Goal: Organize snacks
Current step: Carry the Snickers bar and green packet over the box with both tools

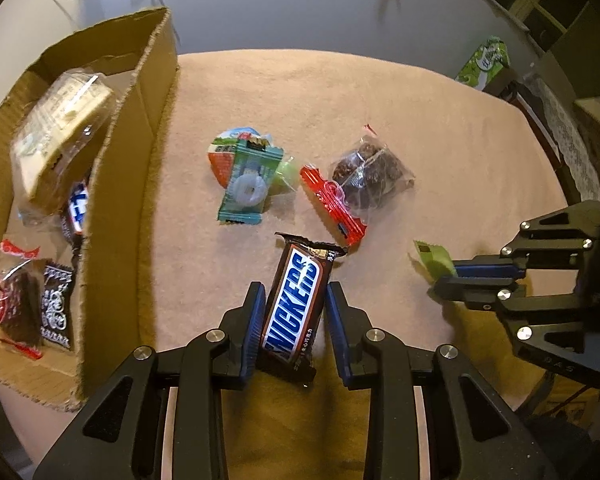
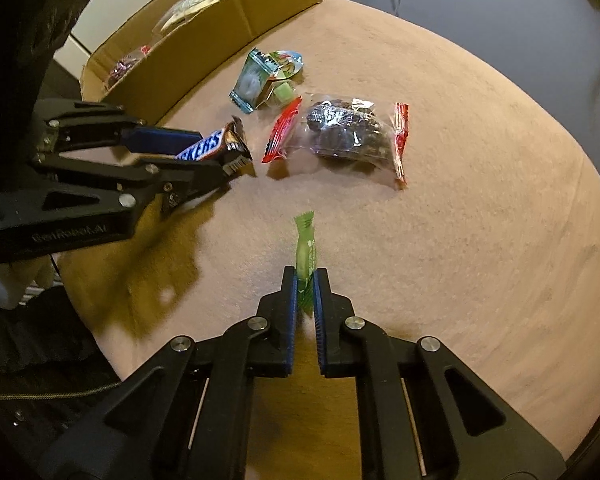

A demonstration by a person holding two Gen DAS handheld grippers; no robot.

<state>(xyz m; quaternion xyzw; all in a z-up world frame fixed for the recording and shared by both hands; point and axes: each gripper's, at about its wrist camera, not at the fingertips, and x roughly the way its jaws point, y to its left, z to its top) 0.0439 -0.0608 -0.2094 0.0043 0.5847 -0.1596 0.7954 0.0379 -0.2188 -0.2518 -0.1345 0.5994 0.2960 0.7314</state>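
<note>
Left wrist view: your cardboard box [image 1: 128, 168] sits at the desk's [image 1: 460, 128] left edge, snacks already inside. Your left gripper [image 1: 294, 300] is clamped on the chocolate bar [image 1: 296, 304], held just above the desk. Your right gripper [image 2: 306, 280] has closed on the small green candy [image 2: 305, 256], pinched upright between its pads.

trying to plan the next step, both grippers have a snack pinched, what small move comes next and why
Probably lift the left gripper with its Snickers bar and carry it over the cardboard box wall. The bar is clamped between the pads, the box sits just beside it and already holds snacks. The right gripper, shut on a small green candy, can follow.
</note>
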